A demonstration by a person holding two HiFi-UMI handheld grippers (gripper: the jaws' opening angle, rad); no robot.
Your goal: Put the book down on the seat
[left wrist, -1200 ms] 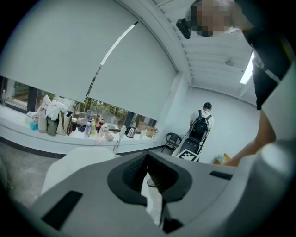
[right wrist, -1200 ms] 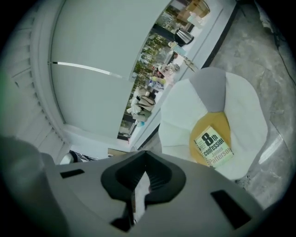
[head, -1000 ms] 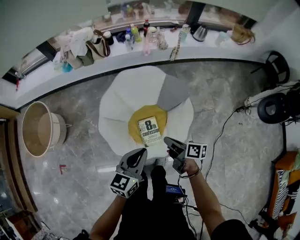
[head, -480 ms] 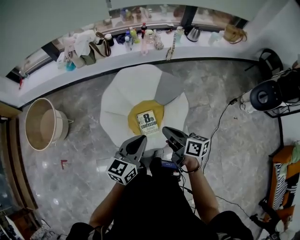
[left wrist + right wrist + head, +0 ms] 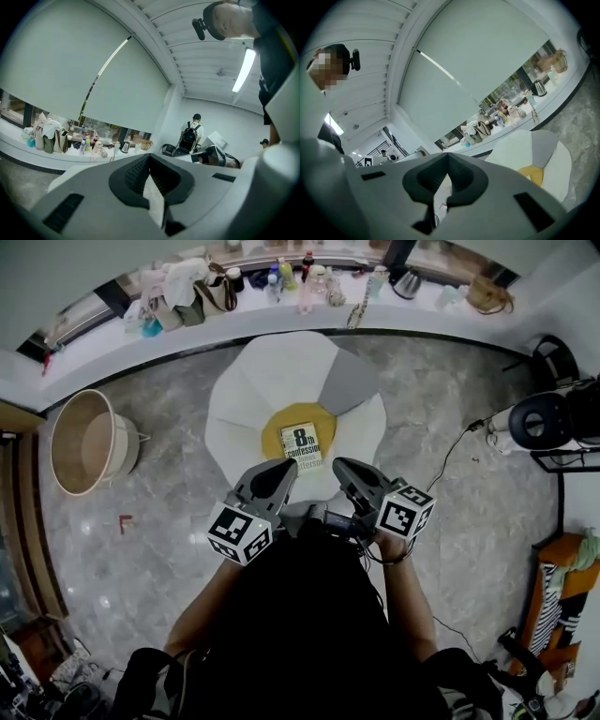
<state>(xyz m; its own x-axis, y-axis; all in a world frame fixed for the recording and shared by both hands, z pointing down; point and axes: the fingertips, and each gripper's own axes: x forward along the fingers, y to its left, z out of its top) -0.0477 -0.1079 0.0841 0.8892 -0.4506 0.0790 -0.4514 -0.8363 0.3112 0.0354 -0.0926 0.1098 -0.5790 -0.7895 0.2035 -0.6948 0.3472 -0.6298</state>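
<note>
The book, pale-covered with "8th confession" in dark print, lies flat on the yellow middle of the flower-shaped seat, which has white petals and one grey petal. Both grippers hover side by side above the seat's near edge, just short of the book and not touching it. My left gripper is shut and holds nothing. My right gripper is shut too, with nothing in it. In the left gripper view the left gripper points up at the room. In the right gripper view the right gripper has the seat past it.
A round tan tub stands on the marble floor at the left. A curved ledge behind the seat carries bottles, bags and a kettle. A black fan and a cable lie at the right. A person with a backpack stands far off.
Both grippers stay shut and empty and have risen a little closer to the camera. The book has not moved on the seat. The head view has shifted slightly.
</note>
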